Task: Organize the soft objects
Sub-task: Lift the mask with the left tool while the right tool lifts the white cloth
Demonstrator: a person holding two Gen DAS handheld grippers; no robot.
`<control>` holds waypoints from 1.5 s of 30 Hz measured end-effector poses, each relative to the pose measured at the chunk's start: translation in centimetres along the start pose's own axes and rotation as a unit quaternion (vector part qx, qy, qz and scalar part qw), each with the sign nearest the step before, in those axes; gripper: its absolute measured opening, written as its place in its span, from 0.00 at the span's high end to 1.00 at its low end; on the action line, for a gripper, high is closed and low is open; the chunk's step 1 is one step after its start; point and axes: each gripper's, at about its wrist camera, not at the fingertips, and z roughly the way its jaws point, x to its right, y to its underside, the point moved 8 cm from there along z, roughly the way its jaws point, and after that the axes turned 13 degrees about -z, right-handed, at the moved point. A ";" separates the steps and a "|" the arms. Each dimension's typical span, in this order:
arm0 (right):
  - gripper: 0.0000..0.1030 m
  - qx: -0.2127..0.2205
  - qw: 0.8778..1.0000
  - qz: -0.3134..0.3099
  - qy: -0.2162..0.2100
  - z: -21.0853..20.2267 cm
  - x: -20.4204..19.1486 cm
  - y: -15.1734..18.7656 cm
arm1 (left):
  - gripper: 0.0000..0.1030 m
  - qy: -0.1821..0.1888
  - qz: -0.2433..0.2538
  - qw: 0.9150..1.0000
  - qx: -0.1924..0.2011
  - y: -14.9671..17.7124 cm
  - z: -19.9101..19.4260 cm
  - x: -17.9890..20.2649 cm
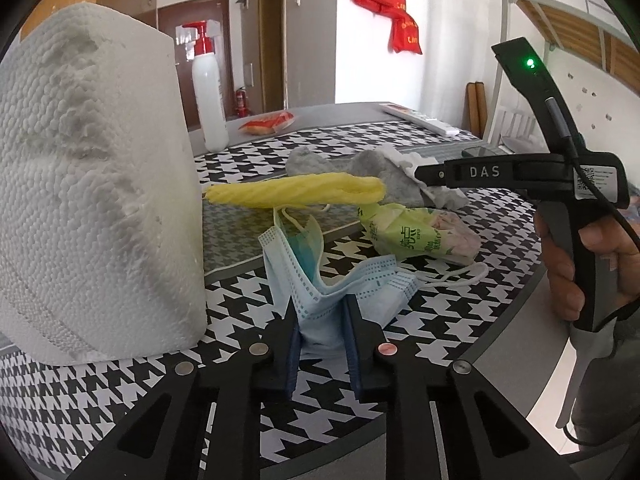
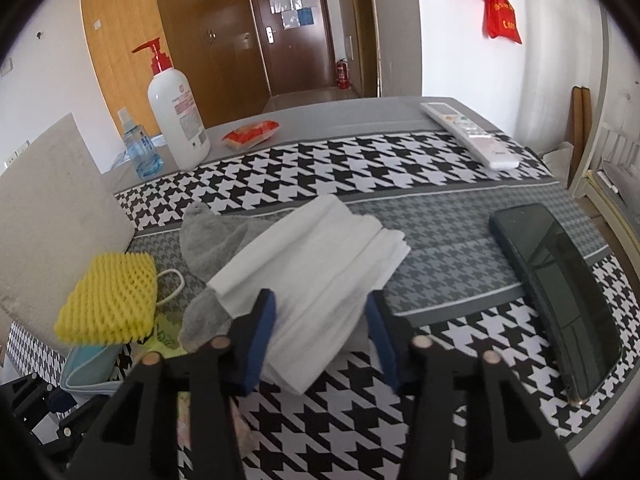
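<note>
Left wrist view: low centre, the left gripper (image 1: 322,320) pinches the blue mask (image 1: 340,280), paper roll (image 1: 92,200) looming left. Right wrist view: the right gripper (image 2: 322,320) straddles the white mask (image 2: 316,276) at centre, pads apparently not yet pressing; phone (image 2: 560,296) right.
</note>
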 end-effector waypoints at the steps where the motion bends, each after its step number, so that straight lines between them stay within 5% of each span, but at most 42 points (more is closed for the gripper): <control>1: 0.56 -0.001 1.000 0.001 0.000 0.0 0.0 0.0 | 0.81 0.001 0.000 1.000 0.001 0.0 0.0 0.0; 4: 0.61 -0.004 1.000 0.004 -0.002 0.2 0.2 0.1 | 0.82 0.004 0.001 1.000 0.002 0.1 -0.3 -0.1; 7: 0.85 -0.005 1.000 0.014 0.000 0.2 0.7 0.2 | 0.83 0.007 0.000 1.000 0.004 0.0 -0.6 -0.1; 10: 0.92 -0.003 1.000 0.026 -0.011 -0.1 1.1 0.3 | 0.83 0.009 -0.001 1.000 0.006 0.0 -0.9 -0.2; 45: 0.93 0.135 0.991 0.021 0.015 -10.7 0.6 -2.7 | 0.85 0.036 0.029 0.994 0.098 -3.9 -8.3 0.2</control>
